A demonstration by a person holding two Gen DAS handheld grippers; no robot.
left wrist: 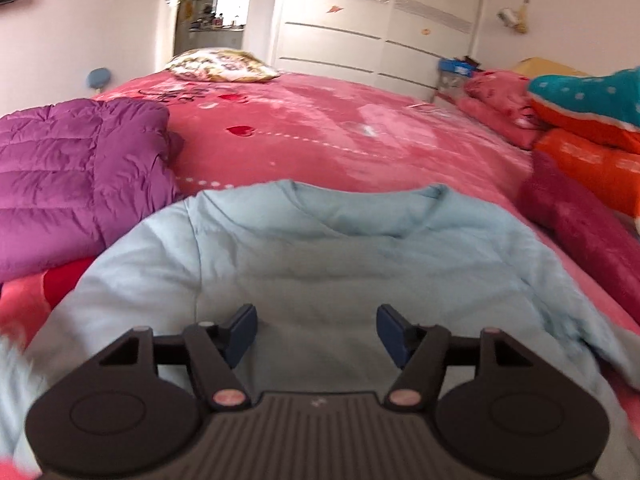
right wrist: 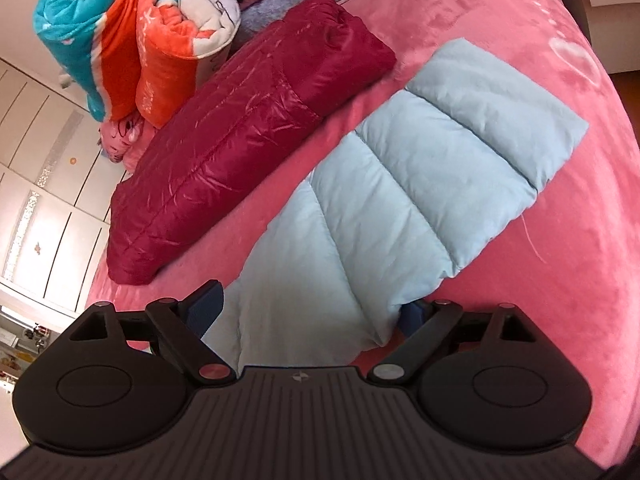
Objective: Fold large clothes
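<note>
A light blue padded jacket [left wrist: 320, 260] lies flat on the pink bed cover [left wrist: 320, 128], its collar pointing away from me. My left gripper [left wrist: 316, 332] hovers over the jacket's middle, open, with nothing between its blue pads. In the right wrist view, the jacket's quilted sleeve [right wrist: 400, 180] stretches away across the bed cover [right wrist: 540, 280]. My right gripper [right wrist: 310, 312] is open wide and straddles the near end of that sleeve; the sleeve's edge hides part of the right pad.
A purple puffer jacket [left wrist: 72, 176] lies at the left. A folded dark red jacket [right wrist: 248, 140] sits beside the sleeve, below a pile of orange and teal blankets [right wrist: 132, 40]. A patterned pillow [left wrist: 220, 66] is at the far end, with white wardrobe doors [left wrist: 360, 20] behind.
</note>
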